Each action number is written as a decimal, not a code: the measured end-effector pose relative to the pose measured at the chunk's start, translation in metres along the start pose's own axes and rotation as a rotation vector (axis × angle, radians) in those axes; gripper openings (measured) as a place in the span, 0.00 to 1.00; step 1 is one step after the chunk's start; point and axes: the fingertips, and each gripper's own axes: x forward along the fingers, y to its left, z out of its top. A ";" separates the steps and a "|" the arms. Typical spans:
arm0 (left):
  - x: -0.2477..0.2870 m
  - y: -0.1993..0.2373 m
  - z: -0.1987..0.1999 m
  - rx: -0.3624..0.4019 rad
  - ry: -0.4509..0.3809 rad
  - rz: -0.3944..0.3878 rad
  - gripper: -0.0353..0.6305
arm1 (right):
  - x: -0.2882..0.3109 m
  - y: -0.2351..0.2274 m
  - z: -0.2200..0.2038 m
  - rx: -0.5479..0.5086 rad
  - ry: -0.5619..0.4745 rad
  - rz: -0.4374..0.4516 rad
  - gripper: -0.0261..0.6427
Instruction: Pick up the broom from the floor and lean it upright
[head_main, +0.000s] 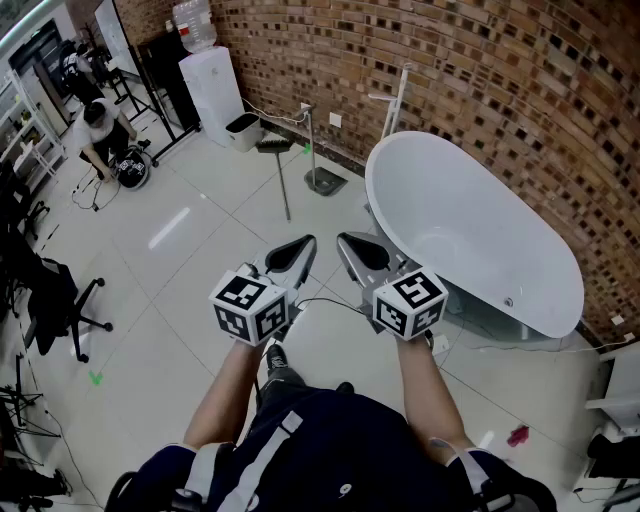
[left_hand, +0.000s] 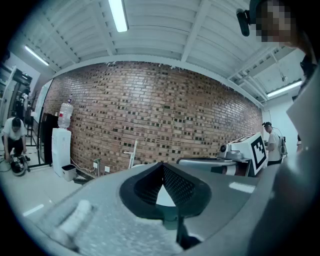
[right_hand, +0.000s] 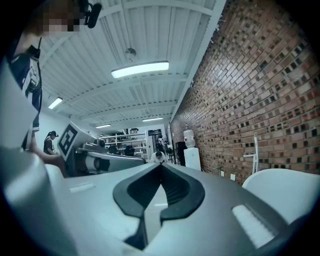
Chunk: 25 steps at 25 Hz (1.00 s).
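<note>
The broom (head_main: 283, 185) lies on the white tiled floor ahead of me, its dark head (head_main: 272, 145) toward the brick wall and its thin handle running back toward me. In the head view my left gripper (head_main: 303, 243) and right gripper (head_main: 346, 240) are held side by side at waist height, pointing level toward the wall, well short of and above the broom. Both are shut with nothing between the jaws. The left gripper view shows the left gripper (left_hand: 162, 164) with its tips meeting. In the right gripper view the right gripper (right_hand: 161, 164) is likewise closed and empty.
A white bathtub (head_main: 470, 240) stands at the right by the brick wall. A dustpan with an upright pole (head_main: 322, 178) stands beside the broom. A water dispenser (head_main: 212, 90) and a small bin (head_main: 243, 130) stand at the wall. A person (head_main: 100, 135) crouches far left, with a chair (head_main: 60, 300) nearer.
</note>
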 end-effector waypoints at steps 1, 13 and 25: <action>0.002 0.006 0.001 0.004 -0.001 0.006 0.05 | 0.005 -0.003 0.000 -0.002 0.001 0.003 0.05; 0.020 0.124 0.008 -0.024 -0.006 0.083 0.05 | 0.112 -0.029 -0.013 -0.008 0.055 0.046 0.05; 0.034 0.296 0.019 -0.063 -0.014 0.095 0.05 | 0.278 -0.067 -0.012 -0.016 0.104 0.015 0.05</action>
